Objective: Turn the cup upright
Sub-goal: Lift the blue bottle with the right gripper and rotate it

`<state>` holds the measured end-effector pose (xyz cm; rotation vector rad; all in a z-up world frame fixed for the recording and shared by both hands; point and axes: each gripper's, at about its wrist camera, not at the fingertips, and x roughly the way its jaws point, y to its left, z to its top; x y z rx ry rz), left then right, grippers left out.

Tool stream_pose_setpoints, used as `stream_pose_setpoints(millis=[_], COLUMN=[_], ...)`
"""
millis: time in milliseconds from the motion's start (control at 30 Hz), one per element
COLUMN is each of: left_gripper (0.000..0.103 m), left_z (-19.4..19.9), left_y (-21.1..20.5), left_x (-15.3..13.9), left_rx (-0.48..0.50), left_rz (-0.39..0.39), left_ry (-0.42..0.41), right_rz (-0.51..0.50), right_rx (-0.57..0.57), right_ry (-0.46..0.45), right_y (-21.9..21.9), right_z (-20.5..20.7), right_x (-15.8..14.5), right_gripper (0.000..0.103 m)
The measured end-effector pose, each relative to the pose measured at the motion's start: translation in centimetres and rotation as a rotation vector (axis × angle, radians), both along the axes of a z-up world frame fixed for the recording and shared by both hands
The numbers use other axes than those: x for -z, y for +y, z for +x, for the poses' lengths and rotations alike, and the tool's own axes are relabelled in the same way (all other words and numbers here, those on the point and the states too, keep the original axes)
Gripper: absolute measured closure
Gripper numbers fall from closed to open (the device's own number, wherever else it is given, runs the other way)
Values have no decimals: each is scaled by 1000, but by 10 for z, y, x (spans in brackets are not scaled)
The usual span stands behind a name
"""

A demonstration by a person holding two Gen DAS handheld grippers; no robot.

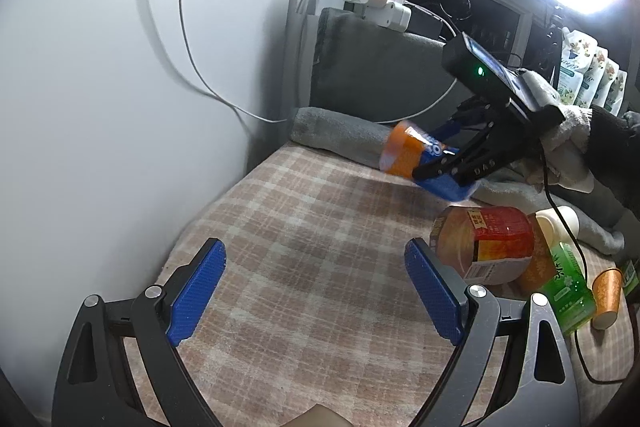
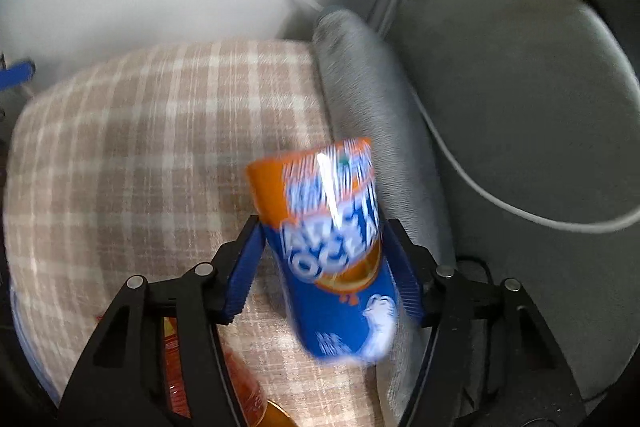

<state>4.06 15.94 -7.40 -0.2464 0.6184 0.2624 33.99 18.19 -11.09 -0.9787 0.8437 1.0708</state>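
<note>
The cup (image 2: 336, 247) is an orange and blue paper cup with white lettering. My right gripper (image 2: 324, 267) is shut on it, blue pads pressed on both sides, and holds it tilted in the air above the plaid blanket (image 2: 160, 131). In the left wrist view the cup (image 1: 416, 159) hangs sideways in the right gripper (image 1: 444, 163) at the far right, blurred by motion. My left gripper (image 1: 316, 291) is open and empty, low over the blanket (image 1: 304, 227) near the front.
A red-labelled jar (image 1: 484, 247) lies on its side at right, beside a green bottle (image 1: 568, 283) and a small orange paper cup (image 1: 608, 291). A grey rolled towel (image 1: 336, 135) and grey cushion (image 1: 380, 67) stand at the back. White wall (image 1: 120, 67) with cables at left.
</note>
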Motion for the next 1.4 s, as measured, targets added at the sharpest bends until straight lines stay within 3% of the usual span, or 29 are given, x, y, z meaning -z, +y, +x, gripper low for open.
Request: stream_pose_setpoints(millis=[100, 233, 667, 1000, 1267, 1400], left_gripper=[12, 12, 12, 12, 12, 12], left_z=[-3, -3, -14, -41, -63, -67], left_y=[-2, -5, -24, -47, -68, -75], left_x=[-2, -5, -26, -51, -62, -57], left_rx=[1, 3, 38, 103, 179, 254], left_rz=[8, 13, 36, 75, 60, -2], left_ry=[-4, -4, -50, -110, -134, -100], right_rz=[47, 106, 327, 491, 562, 643], right_rx=[24, 64, 179, 296, 439, 546], right_ry=[-5, -12, -97, -111, -24, 131], right_y=[2, -5, -95, -184, -254, -284], right_z=[3, -1, -39, -116, -190, -213], right_x=[-17, -15, -126, -198, -201, -173], right_gripper=[42, 42, 42, 42, 42, 42])
